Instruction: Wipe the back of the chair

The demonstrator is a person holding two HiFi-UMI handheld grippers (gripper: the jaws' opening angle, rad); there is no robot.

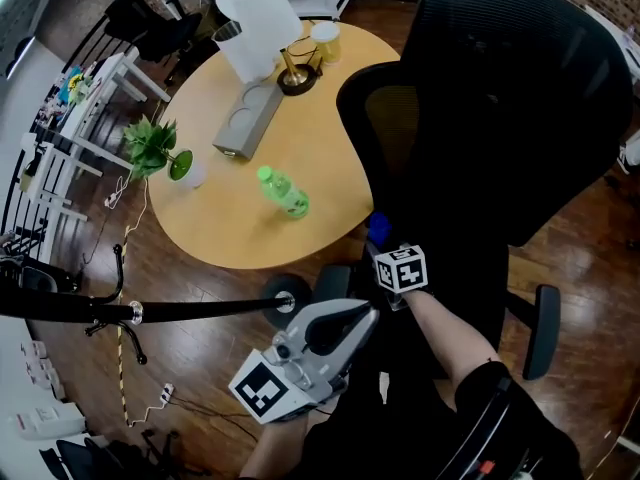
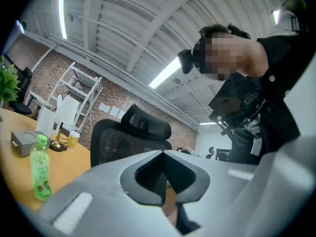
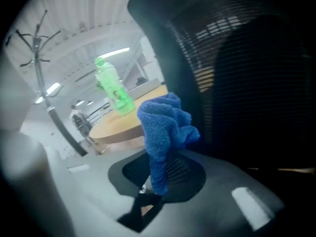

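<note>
My right gripper [image 3: 157,184] is clamped on the blue cloth [image 3: 165,125], which is bunched at the lower left edge of the chair back [image 1: 520,98]. I can't tell whether it touches the mesh. My left gripper [image 2: 163,157] hangs nearer me, jaws together and empty. I judge the wiping barely begun, with nearly the whole back still to do.

We log the head view as bright and evenly lit. The table [image 1: 230,238] shows clearly, while the chair [image 1: 520,98] reads near-solid black with little detail. Left gripper view: sharp, with the ceiling light strips [image 2: 167,73] blown out white. Right gripper view: dim and smeared (hazy all over); the bottle [image 3: 112,90] and blue cloth [image 3: 160,127] look soft. Both gripper views bend lines strongly and darken toward the corners.
</note>
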